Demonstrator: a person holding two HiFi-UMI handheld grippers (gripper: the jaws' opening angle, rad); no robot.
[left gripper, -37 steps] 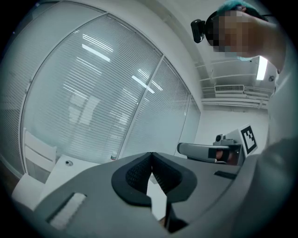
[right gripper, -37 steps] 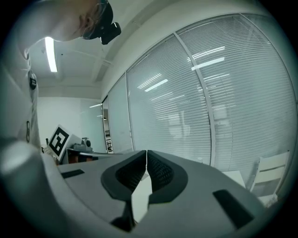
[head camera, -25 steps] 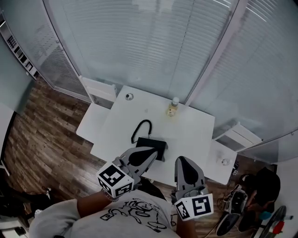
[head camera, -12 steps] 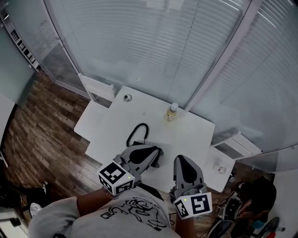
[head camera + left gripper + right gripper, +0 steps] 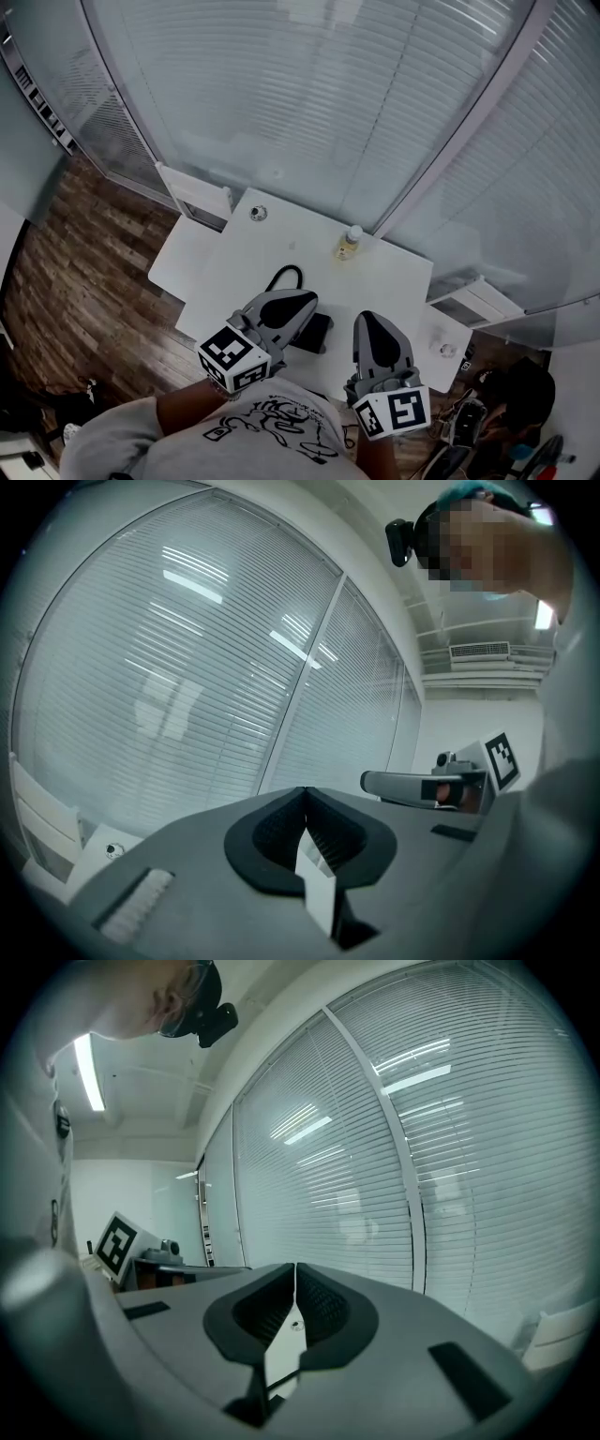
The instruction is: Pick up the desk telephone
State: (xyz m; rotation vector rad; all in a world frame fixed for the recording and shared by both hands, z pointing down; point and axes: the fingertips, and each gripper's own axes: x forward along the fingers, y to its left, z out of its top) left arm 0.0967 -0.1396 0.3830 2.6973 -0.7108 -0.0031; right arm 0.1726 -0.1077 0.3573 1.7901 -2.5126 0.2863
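Note:
The black desk telephone point(image 5: 314, 332) lies near the front edge of the white table point(image 5: 375, 281), its coiled cord point(image 5: 284, 275) looping toward the back. My left gripper point(image 5: 298, 302) hovers over the telephone's left part and hides much of it; its jaws are shut with nothing between them. My right gripper point(image 5: 368, 323) is beside the telephone on the right, also shut and empty. In the left gripper view the left gripper point(image 5: 304, 794) points level at the blinds, and the right gripper point(image 5: 375, 782) shows beside it. The right gripper point(image 5: 294, 1269) likewise faces the blinds in its own view.
A small bottle point(image 5: 349, 242) stands at the table's back edge and a round cable port point(image 5: 258, 213) sits at its back left corner. Lower white side tables point(image 5: 178, 258) flank it. Glass walls with blinds point(image 5: 309, 103) rise behind. Wood floor point(image 5: 75, 272) lies to the left.
Both grippers have moved forward over the table's front edge. The left one now covers more of the telephone. Both stay shut.

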